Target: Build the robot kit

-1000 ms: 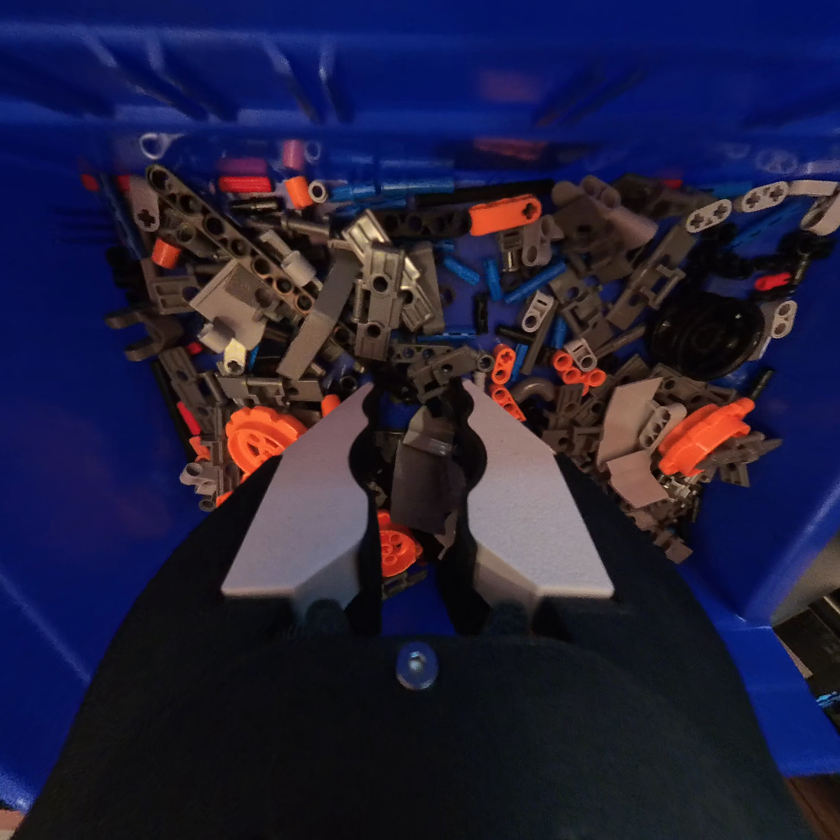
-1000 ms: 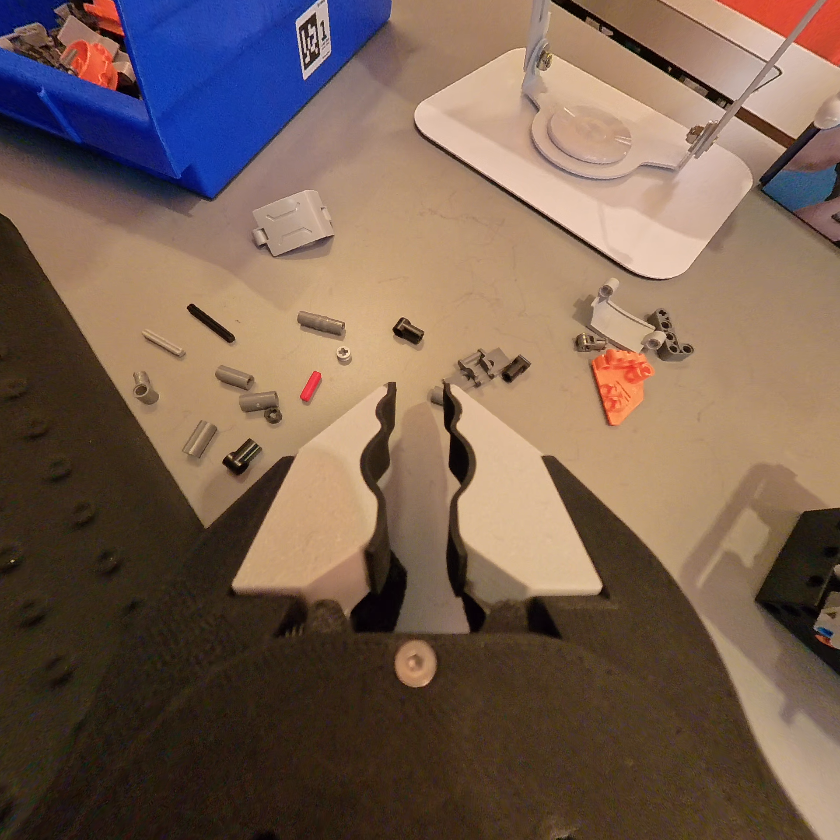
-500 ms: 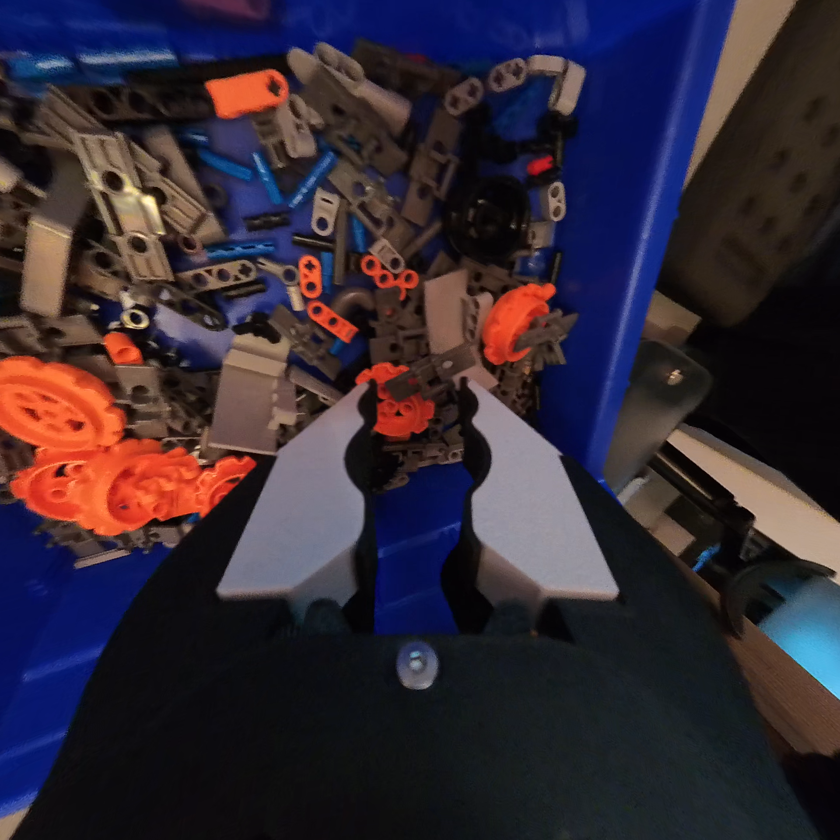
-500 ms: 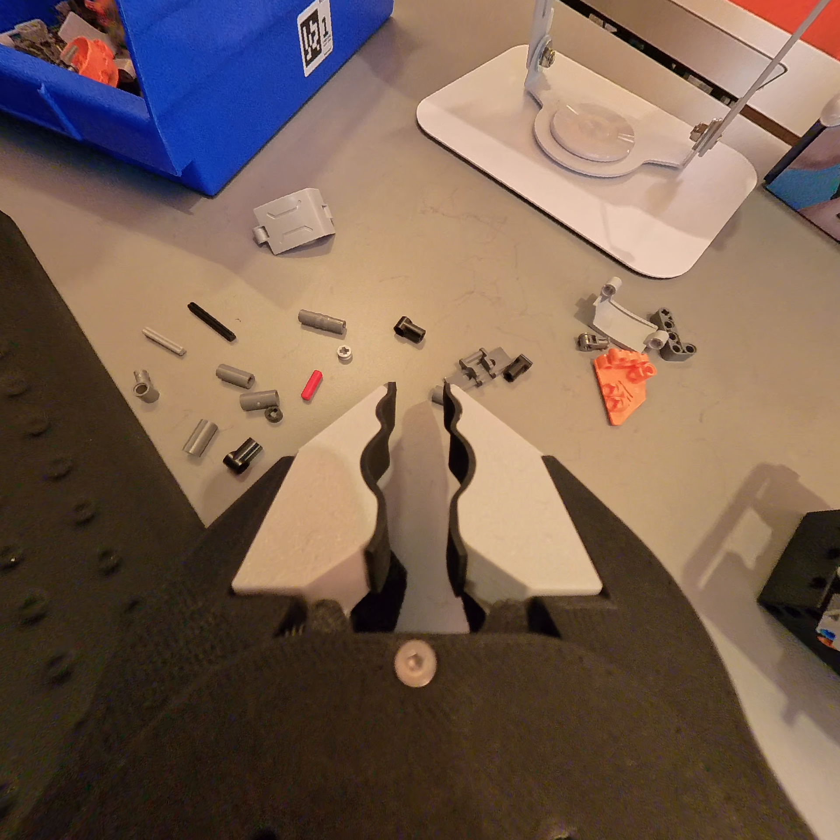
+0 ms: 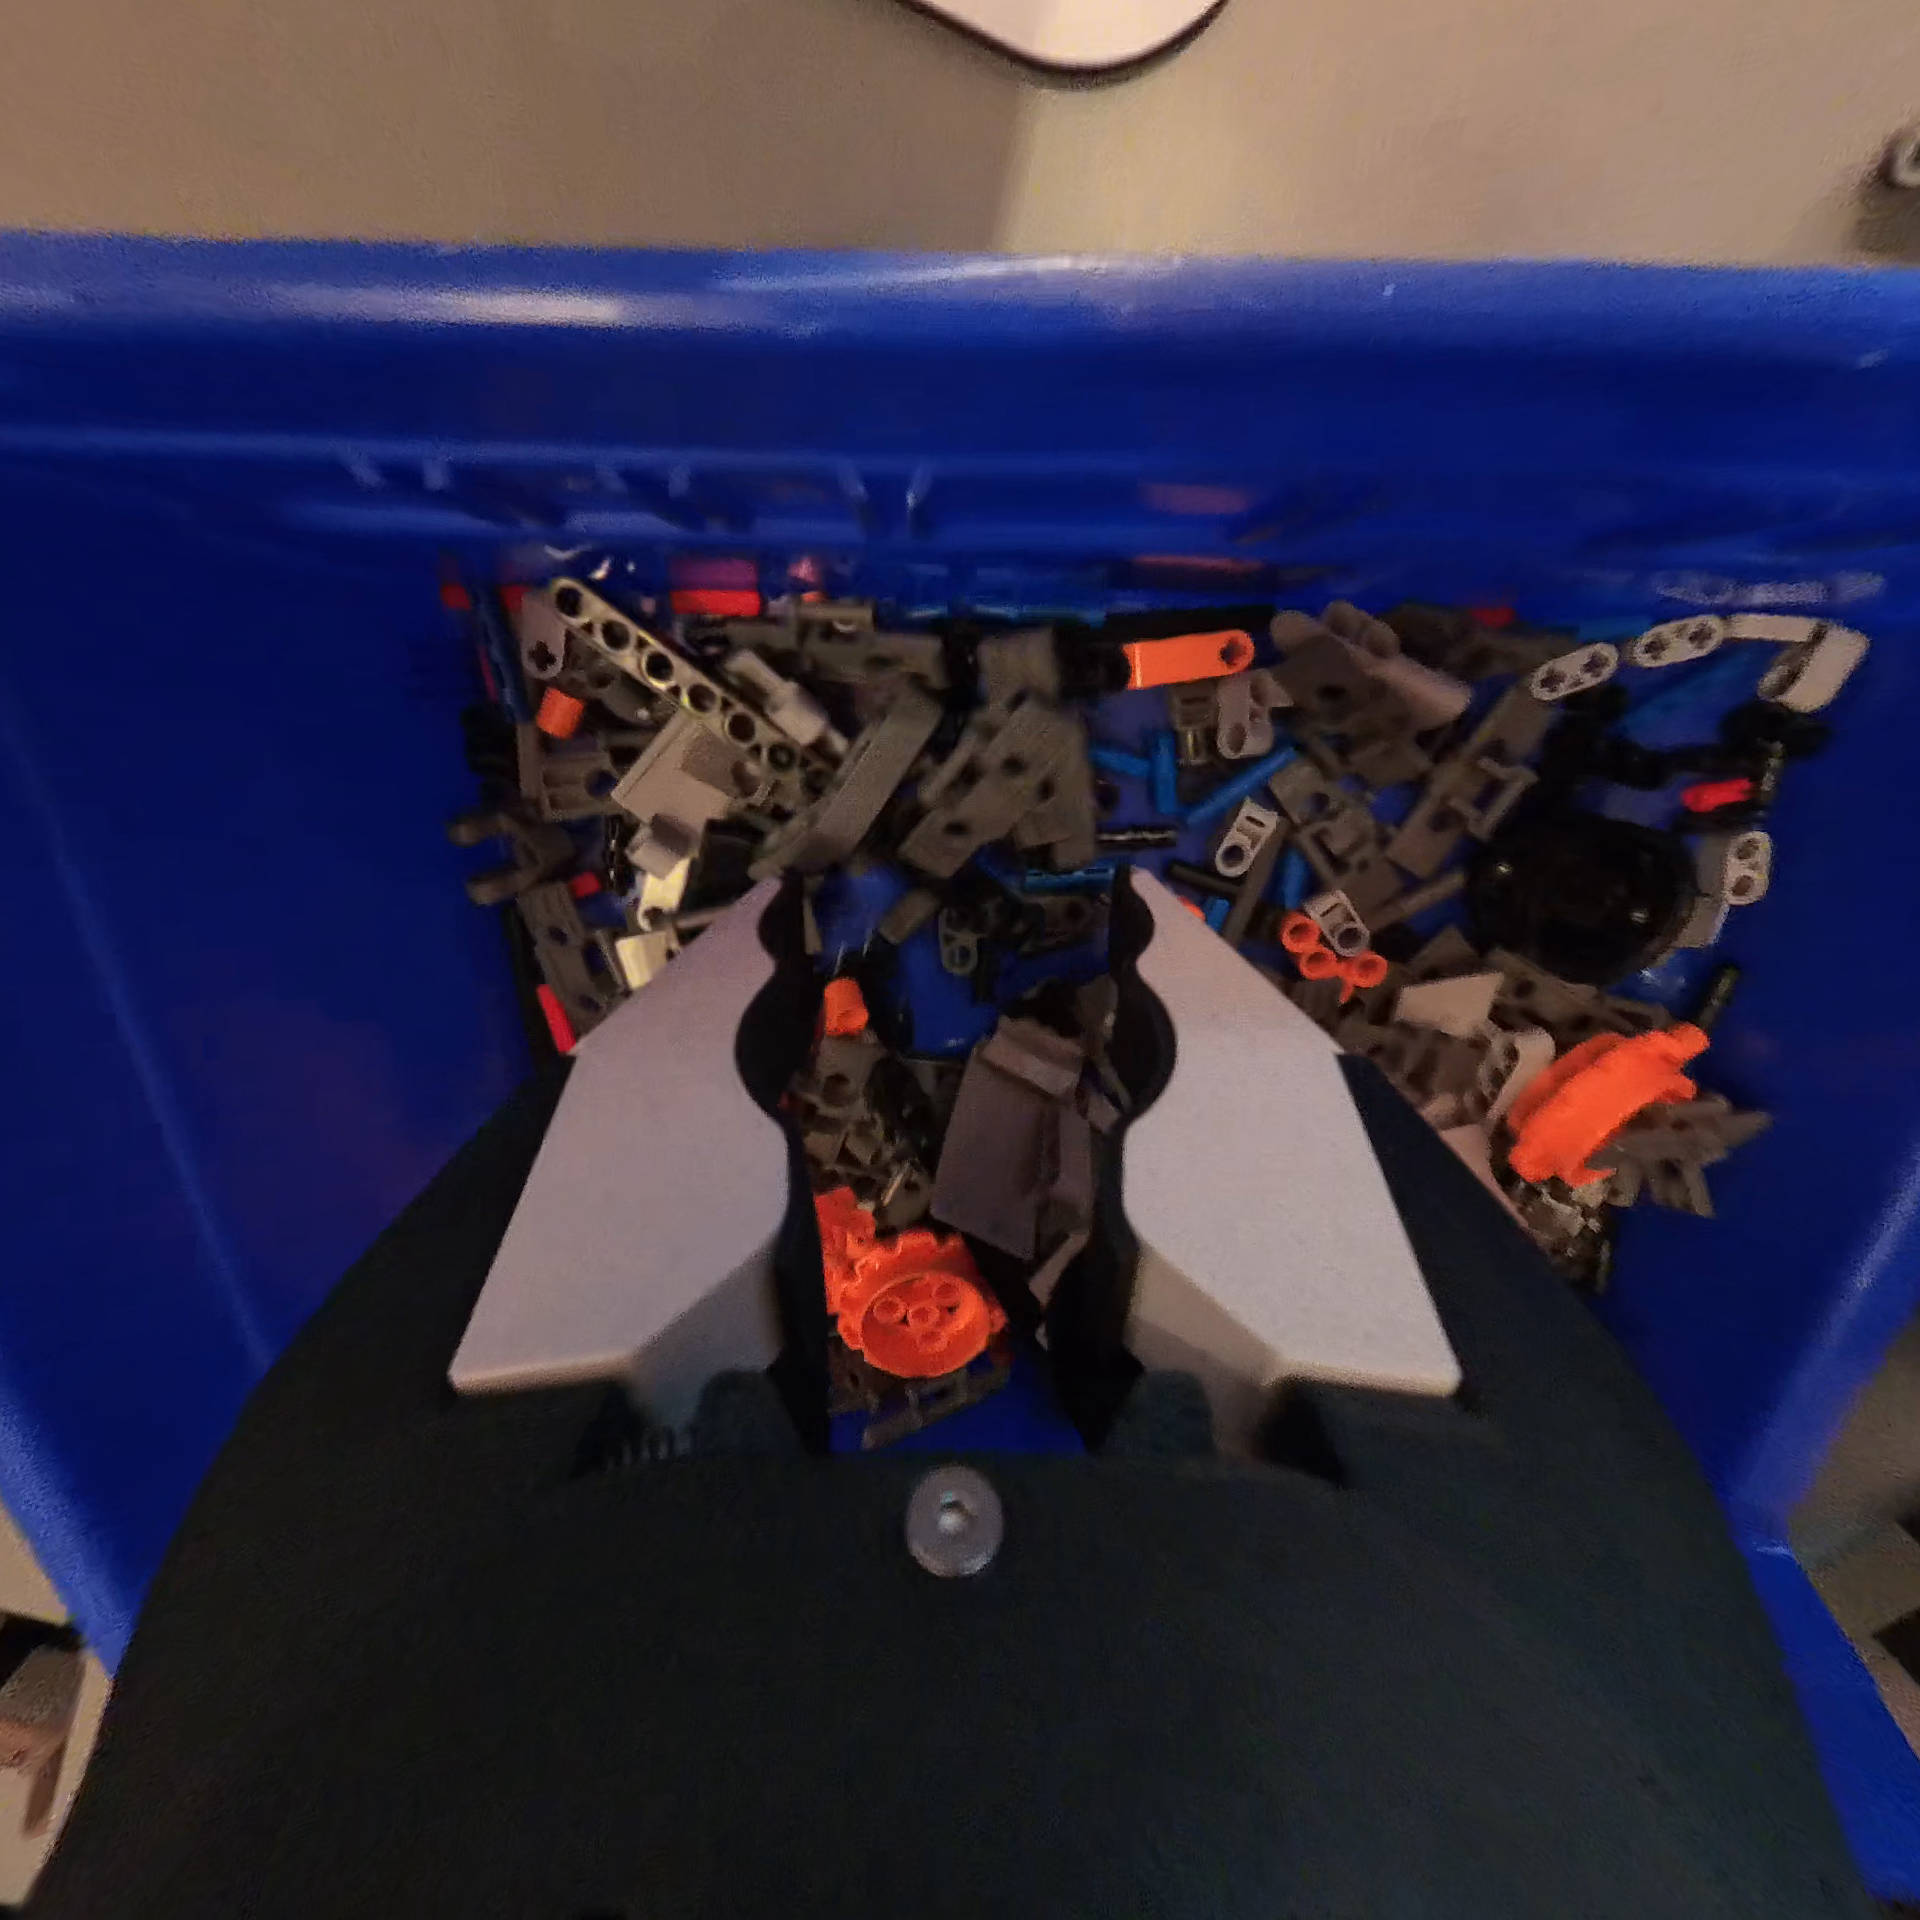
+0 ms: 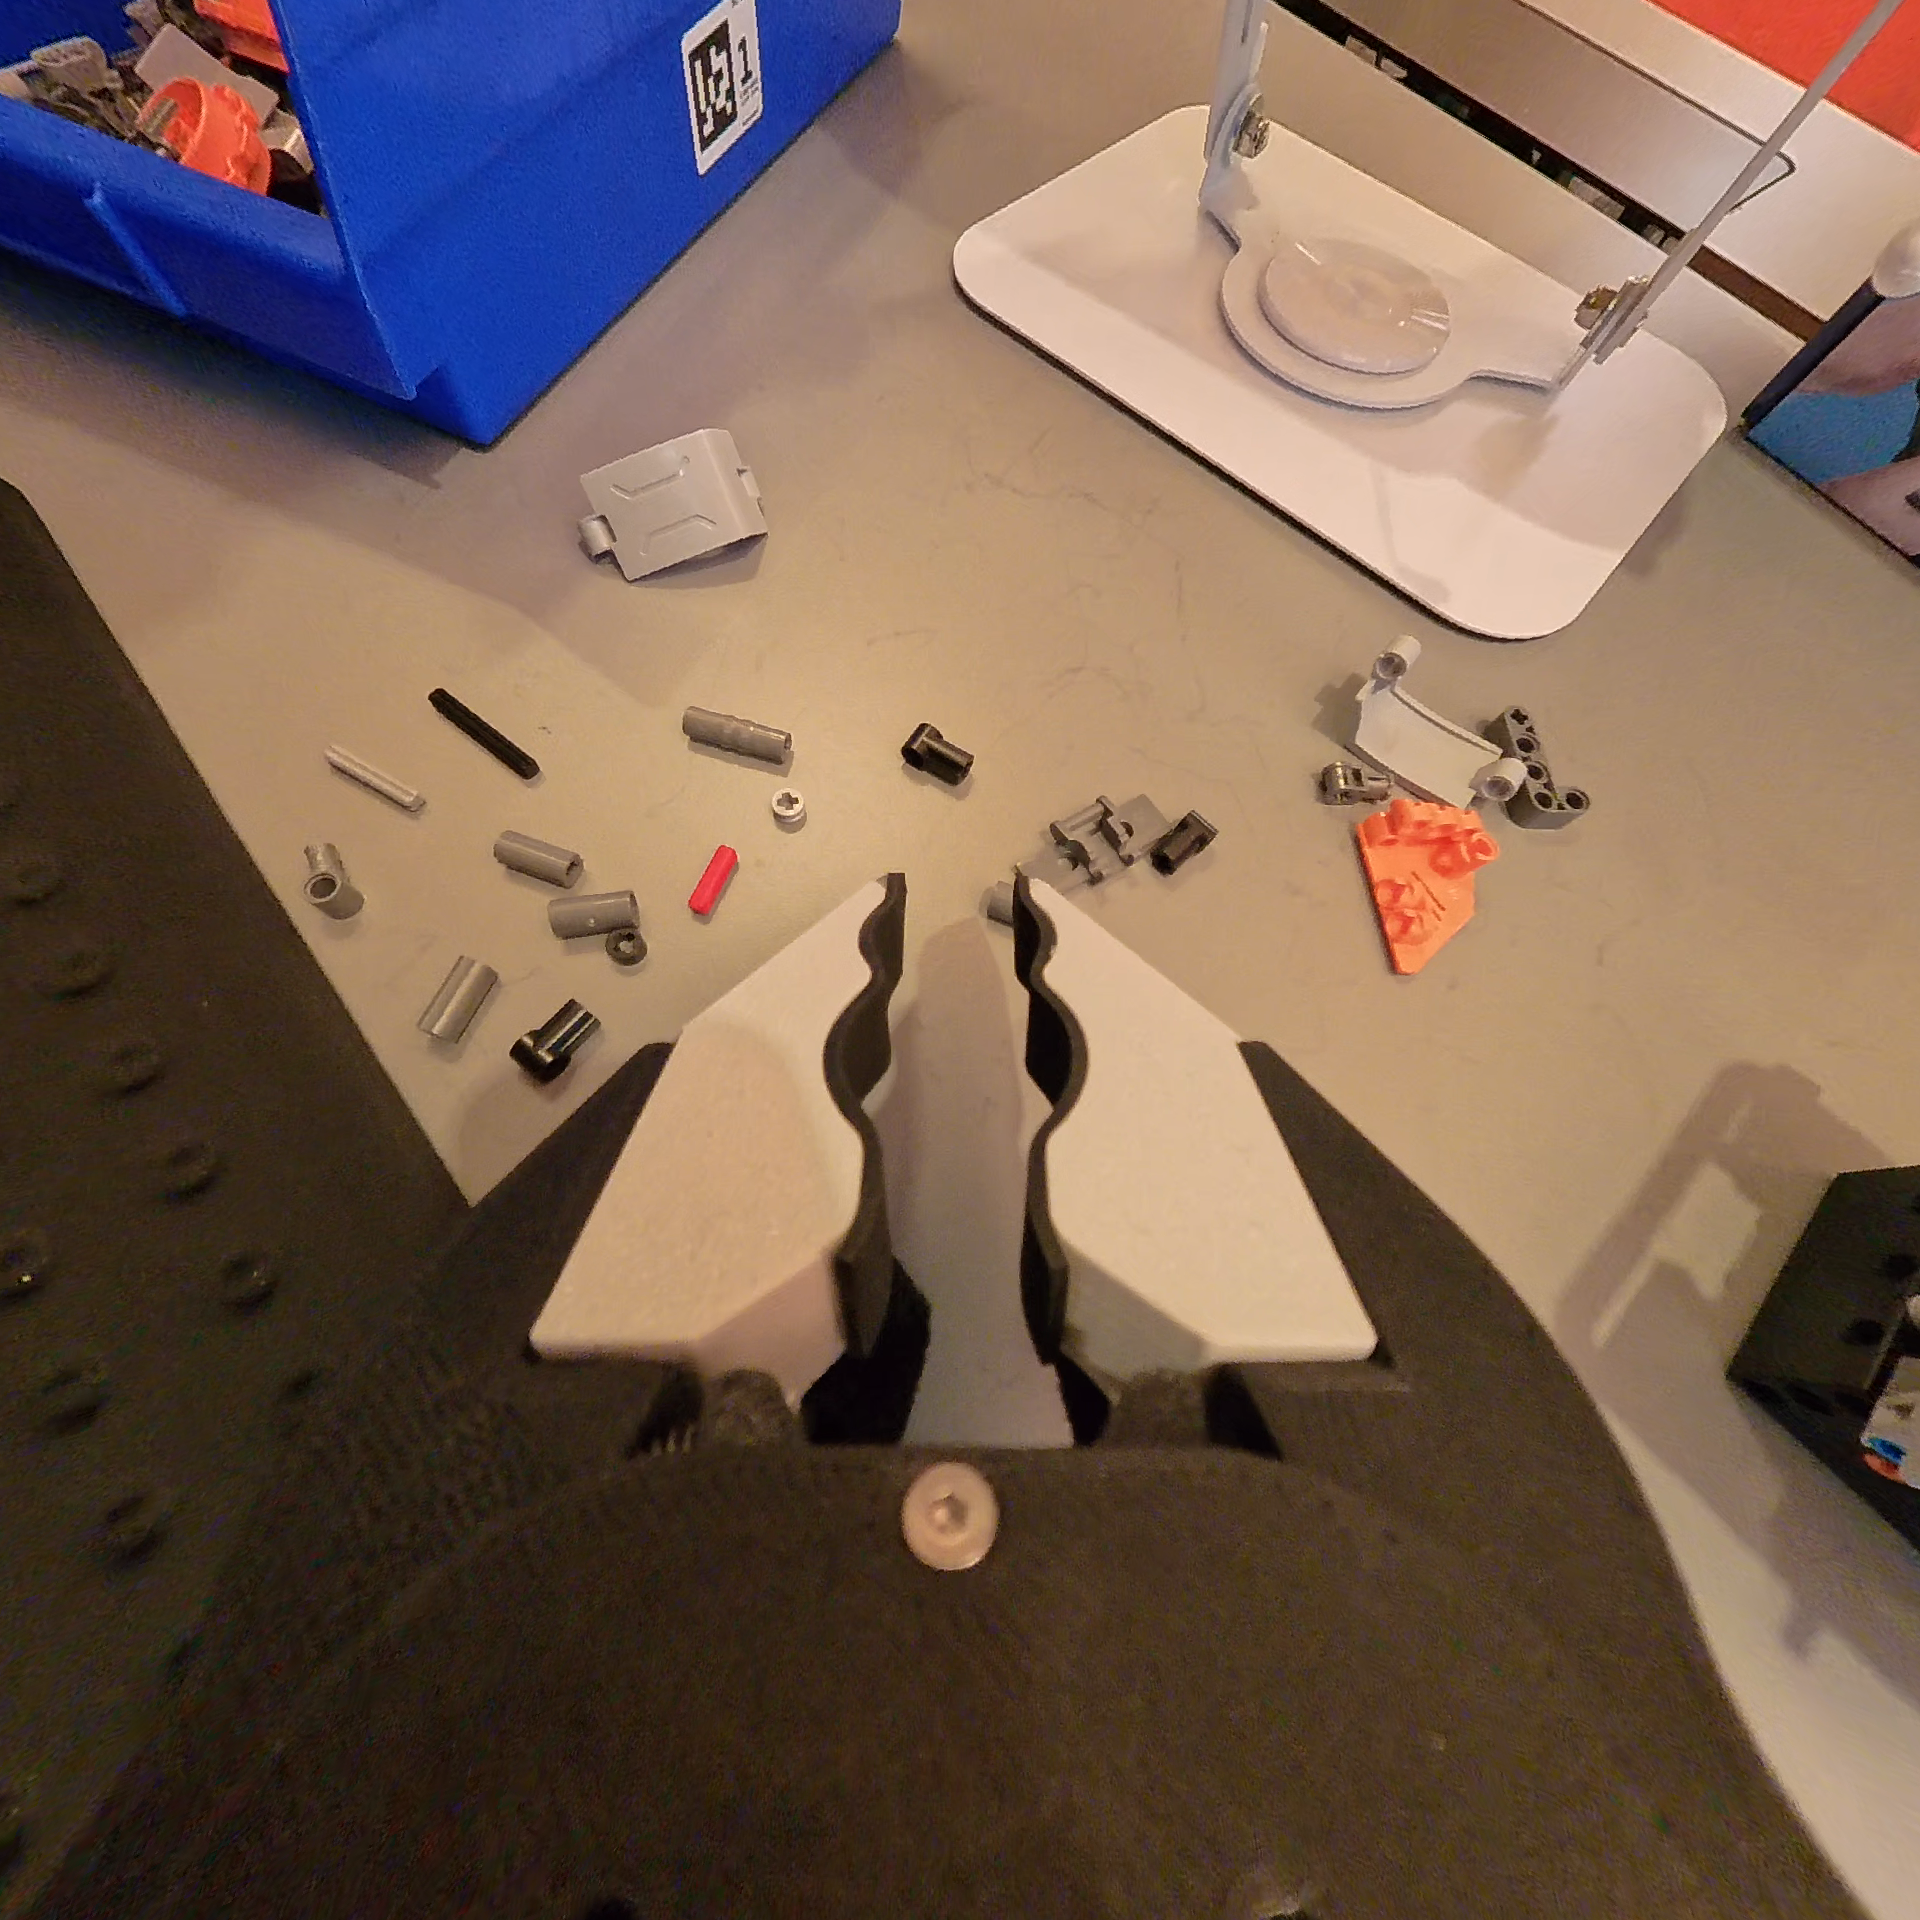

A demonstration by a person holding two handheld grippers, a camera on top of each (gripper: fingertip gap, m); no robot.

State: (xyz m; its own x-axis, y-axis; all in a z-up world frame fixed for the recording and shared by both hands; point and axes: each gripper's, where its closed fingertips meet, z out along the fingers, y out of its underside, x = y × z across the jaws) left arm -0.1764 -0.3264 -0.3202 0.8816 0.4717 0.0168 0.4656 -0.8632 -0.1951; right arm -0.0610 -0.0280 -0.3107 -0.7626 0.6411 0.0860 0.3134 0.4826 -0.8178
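Note:
My left gripper (image 5: 956,894) is open wide and held low inside a blue bin (image 5: 935,364) full of grey, black, blue and orange building parts. Between its fingers lie a dark grey curved panel (image 5: 1023,1132), close against the right finger, and an orange gear (image 5: 914,1309). My right gripper (image 6: 958,883) is slightly open and empty, just above the grey table (image 6: 1039,582). Small loose parts lie around its tips: a red pin (image 6: 713,879), grey sleeves (image 6: 592,914) and a grey connector piece (image 6: 1101,831).
In the right wrist view the blue bin (image 6: 520,208) stands at the far left, with a grey panel (image 6: 673,504) in front of it. A white stand base (image 6: 1351,447) is far right, an orange wedge plate (image 6: 1418,883) right, a black box (image 6: 1839,1320) at the right edge. Spacing between my two grippers at the tips: around 35 cm. My right gripper is the nearer one to the grey connector piece (image 6: 1101,831): about 4 cm, against 30 cm. My right tips are roughly 5 cm from the red pin (image 6: 713,879).
The left gripper swung to the bin's right side, then back over the middle, and its jaws now stand wider apart. The right gripper has barely moved.

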